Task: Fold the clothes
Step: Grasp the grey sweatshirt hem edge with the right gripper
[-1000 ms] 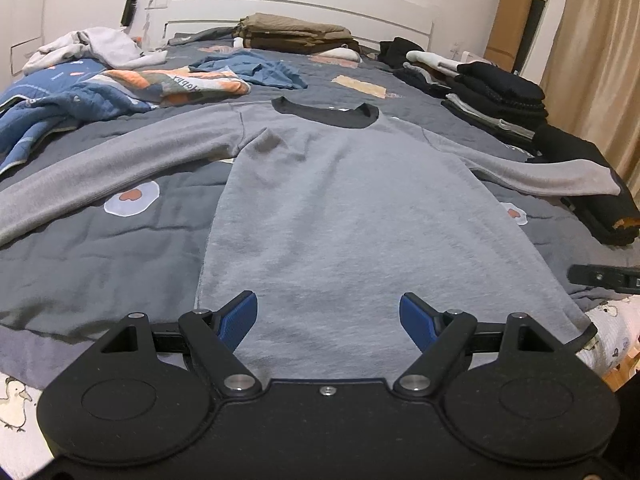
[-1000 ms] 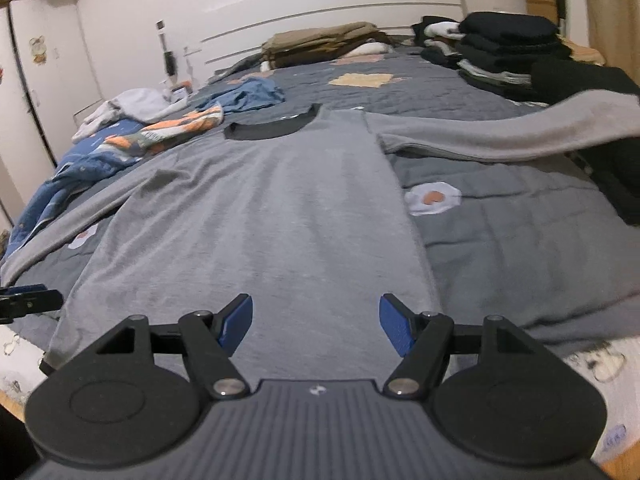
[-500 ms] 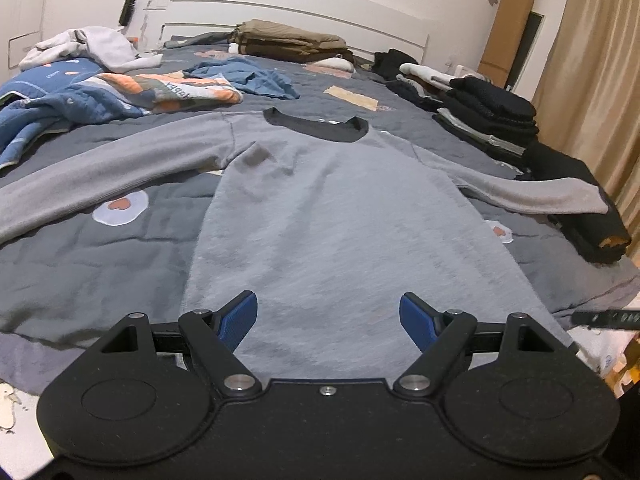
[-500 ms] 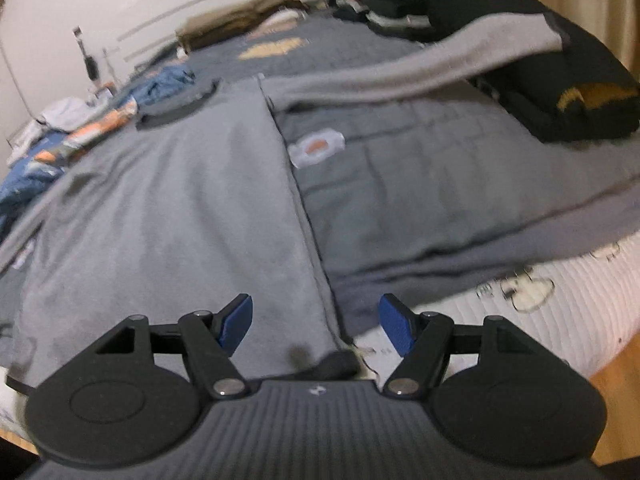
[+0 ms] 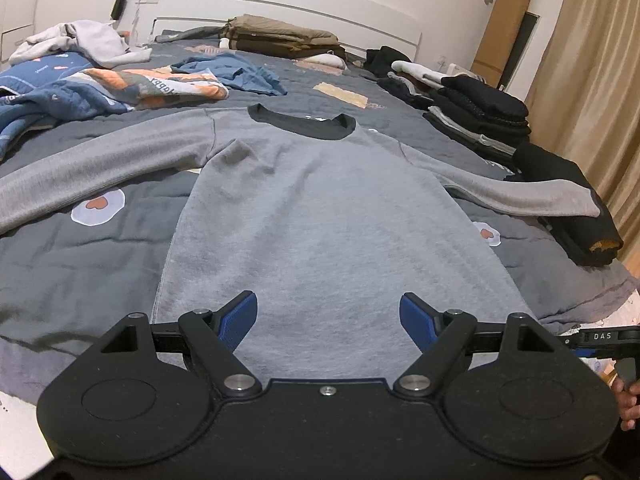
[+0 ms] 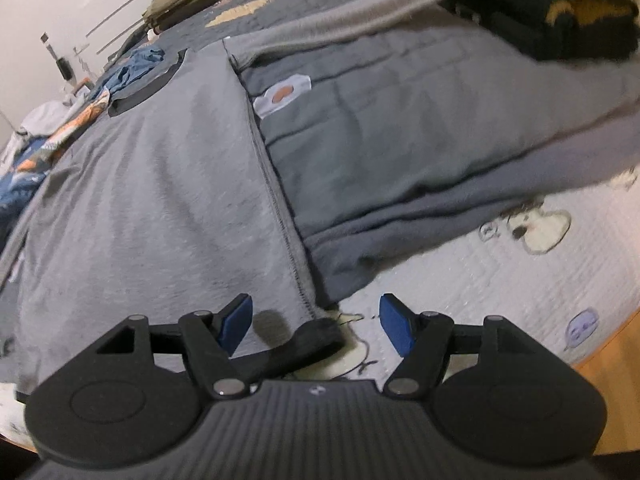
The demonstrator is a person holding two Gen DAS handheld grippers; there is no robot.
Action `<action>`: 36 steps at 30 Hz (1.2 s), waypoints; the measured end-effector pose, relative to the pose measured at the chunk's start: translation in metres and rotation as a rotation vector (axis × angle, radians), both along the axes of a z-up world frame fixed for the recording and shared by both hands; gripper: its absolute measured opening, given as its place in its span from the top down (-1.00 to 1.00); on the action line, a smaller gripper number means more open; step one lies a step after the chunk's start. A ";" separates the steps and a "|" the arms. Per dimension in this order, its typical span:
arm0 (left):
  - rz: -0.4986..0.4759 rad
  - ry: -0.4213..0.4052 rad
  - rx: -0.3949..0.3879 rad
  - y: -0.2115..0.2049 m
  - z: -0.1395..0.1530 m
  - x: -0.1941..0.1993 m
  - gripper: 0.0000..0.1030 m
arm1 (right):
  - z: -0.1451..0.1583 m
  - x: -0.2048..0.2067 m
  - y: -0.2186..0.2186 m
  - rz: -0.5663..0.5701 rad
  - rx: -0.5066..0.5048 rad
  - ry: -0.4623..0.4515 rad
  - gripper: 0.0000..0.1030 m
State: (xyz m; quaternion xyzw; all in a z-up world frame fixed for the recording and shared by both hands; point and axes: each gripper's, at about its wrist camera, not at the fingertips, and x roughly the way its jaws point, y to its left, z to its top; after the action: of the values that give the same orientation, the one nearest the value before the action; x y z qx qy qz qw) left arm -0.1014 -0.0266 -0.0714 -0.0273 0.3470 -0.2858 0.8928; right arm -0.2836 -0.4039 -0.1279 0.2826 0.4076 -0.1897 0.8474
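Left gripper [image 5: 328,316], chunky black plastic body, blue ribbed pads [image 5: 239,320] on the fingertips, silver pivot screws just behind them, right gripper [image 6: 316,322] same deal (ridged top plate behind its fingers, tiny logo)

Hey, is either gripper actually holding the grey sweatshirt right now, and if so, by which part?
Neither. The left gripper is open over the grey sweatshirt; the right gripper is open around its bottom corner, not yet closed.
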 end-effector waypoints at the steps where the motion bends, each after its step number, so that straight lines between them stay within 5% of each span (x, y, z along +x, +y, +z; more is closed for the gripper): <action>1: 0.002 0.003 -0.001 0.000 0.000 0.000 -0.50 | -0.001 0.000 -0.001 -0.004 0.010 0.002 -0.35; 16: 0.015 0.015 -0.021 0.003 0.000 0.001 -0.50 | -0.008 0.008 -0.003 -0.005 0.129 -0.013 -0.17; 18: 0.019 0.014 -0.014 0.004 0.000 0.001 -0.50 | -0.010 0.010 -0.003 -0.021 0.116 -0.006 0.03; 20: 0.028 0.019 -0.011 0.006 0.000 0.002 -0.50 | -0.010 0.009 -0.006 -0.042 0.129 -0.011 0.75; 21: 0.033 0.020 -0.012 0.008 0.000 0.003 -0.50 | -0.010 0.008 -0.006 -0.051 0.141 -0.018 0.79; 30: 0.107 0.062 -0.017 0.060 0.001 0.014 -0.50 | 0.004 -0.001 -0.002 -0.117 0.230 -0.144 0.83; 36: 0.169 0.114 0.051 0.095 -0.010 0.022 -0.50 | 0.014 0.001 0.002 -0.136 0.265 -0.210 0.83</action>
State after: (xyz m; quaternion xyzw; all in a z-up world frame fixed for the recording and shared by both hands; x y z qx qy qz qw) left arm -0.0794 0.0688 -0.0815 -0.0498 0.4008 -0.1985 0.8930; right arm -0.2821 -0.4014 -0.1138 0.4369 0.3181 -0.1608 0.8259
